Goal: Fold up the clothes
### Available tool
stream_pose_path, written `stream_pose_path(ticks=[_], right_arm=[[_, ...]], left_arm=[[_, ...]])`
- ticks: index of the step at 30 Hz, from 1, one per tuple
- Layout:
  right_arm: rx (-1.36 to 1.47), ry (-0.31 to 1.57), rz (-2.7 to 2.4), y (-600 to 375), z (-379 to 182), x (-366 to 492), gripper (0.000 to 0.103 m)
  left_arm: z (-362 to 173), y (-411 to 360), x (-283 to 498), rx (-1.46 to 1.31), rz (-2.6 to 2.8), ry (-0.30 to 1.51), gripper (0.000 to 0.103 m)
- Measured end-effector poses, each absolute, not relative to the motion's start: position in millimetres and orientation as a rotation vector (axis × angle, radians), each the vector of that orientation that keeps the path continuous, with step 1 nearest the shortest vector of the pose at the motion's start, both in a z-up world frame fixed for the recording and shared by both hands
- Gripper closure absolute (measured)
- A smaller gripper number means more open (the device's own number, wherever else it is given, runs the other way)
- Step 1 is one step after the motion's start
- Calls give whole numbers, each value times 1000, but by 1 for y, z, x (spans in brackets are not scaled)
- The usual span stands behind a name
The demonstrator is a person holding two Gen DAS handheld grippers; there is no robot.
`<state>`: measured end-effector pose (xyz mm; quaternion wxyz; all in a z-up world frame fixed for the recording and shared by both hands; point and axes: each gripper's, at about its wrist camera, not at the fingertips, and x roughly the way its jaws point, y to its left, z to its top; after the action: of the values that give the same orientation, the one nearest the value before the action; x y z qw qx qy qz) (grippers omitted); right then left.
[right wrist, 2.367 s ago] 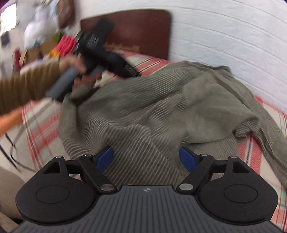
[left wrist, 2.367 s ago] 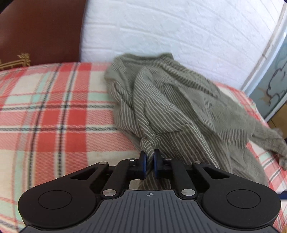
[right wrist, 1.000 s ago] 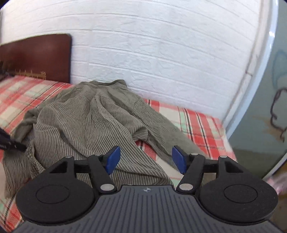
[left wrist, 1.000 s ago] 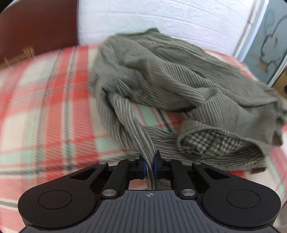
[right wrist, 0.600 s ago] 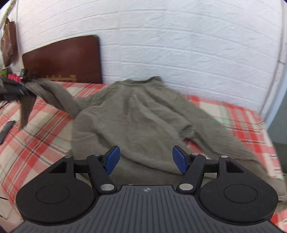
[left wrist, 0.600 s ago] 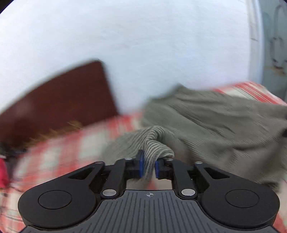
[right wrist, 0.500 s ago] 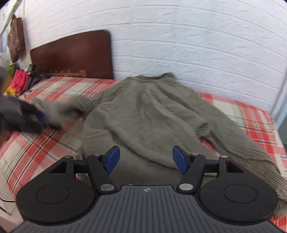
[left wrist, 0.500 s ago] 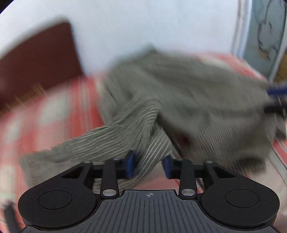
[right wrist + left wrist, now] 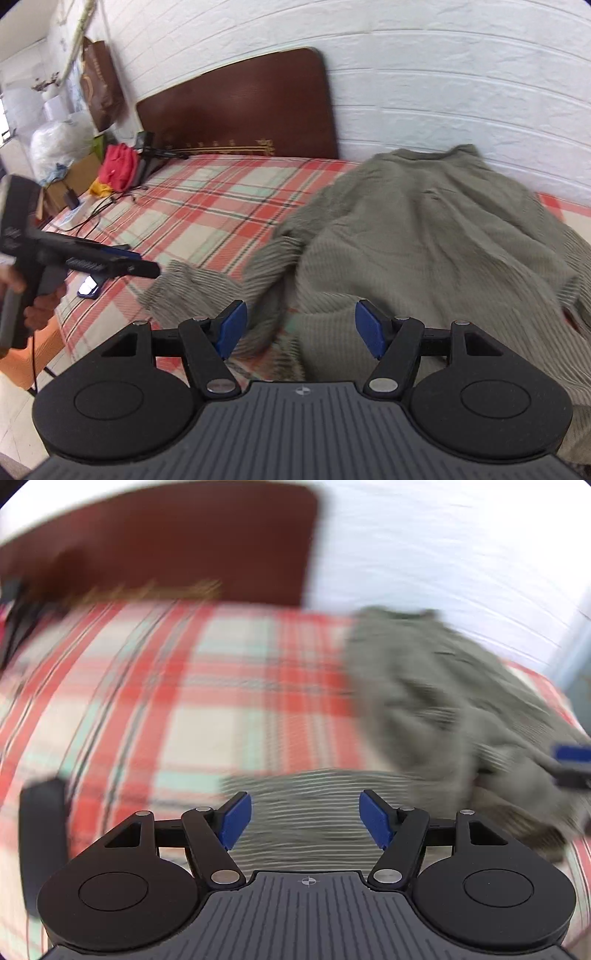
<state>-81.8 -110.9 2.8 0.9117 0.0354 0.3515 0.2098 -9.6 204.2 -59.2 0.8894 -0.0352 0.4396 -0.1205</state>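
A grey-green striped shirt [image 9: 424, 229] lies spread on the plaid bed [image 9: 221, 206], collar toward the wall. One sleeve [image 9: 207, 288] stretches out to the left. In the blurred left wrist view that sleeve [image 9: 314, 805] lies flat on the bed below my left gripper [image 9: 306, 821]. The left jaws are opening and the blue pads do not touch the cloth. From the right wrist view the left gripper [image 9: 144, 266] hovers just left of the sleeve end, held by a hand [image 9: 37, 310]. My right gripper [image 9: 297, 328] stands open over the shirt's near hem, gripping nothing.
A brown headboard [image 9: 240, 110] and a white brick wall close the far side. A dark phone [image 9: 88, 290] lies near the bed's left edge. Red cloth [image 9: 118, 166], cables and boxes crowd the bedside at the left. The right gripper's blue pad [image 9: 572, 753] shows over the shirt.
The left gripper let go of the sleeve and its jaws spread wide; the sleeve now lies stretched out on the bed. The right gripper swung left over the hem, still open.
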Motion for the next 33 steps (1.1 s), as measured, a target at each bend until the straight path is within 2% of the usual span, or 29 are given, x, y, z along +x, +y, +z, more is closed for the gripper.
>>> stream_pose_path(ticks=[5,7,8,9,10,11,12,18,24,33], right_arm=[[44,737,473,-92,2,-78,34],[38,748,477,-87,1,-77,34],[35,752,479,-85,1,-76,34],[33,756,484,-83,1,-74,34],[32,759,488,-82,1,-73,35],[33,758,491,-82,3,-71,35],[35,756,493,-82,4,-69,35],[157,793,537,-91,14,-52,35],[212,921,622,-82,-1,-44,35],[114,1145,731,-43,-42,-31,37]], left_arm=[[-87,228,14,-132,-194,979,25],[-96,229,14,-134,-203,981,29],[-97,227,12,-139,-219,979,68],[-95,222,9,-150,-251,973,82],[-92,217,6,-160,-284,966,84],[-88,212,0,-174,-327,953,95],[-79,208,-9,-194,-387,930,99],[-42,147,-68,-147,-714,828,99],[-75,88,-84,-78,-802,928,99],[-102,72,-90,-64,-815,981,98]])
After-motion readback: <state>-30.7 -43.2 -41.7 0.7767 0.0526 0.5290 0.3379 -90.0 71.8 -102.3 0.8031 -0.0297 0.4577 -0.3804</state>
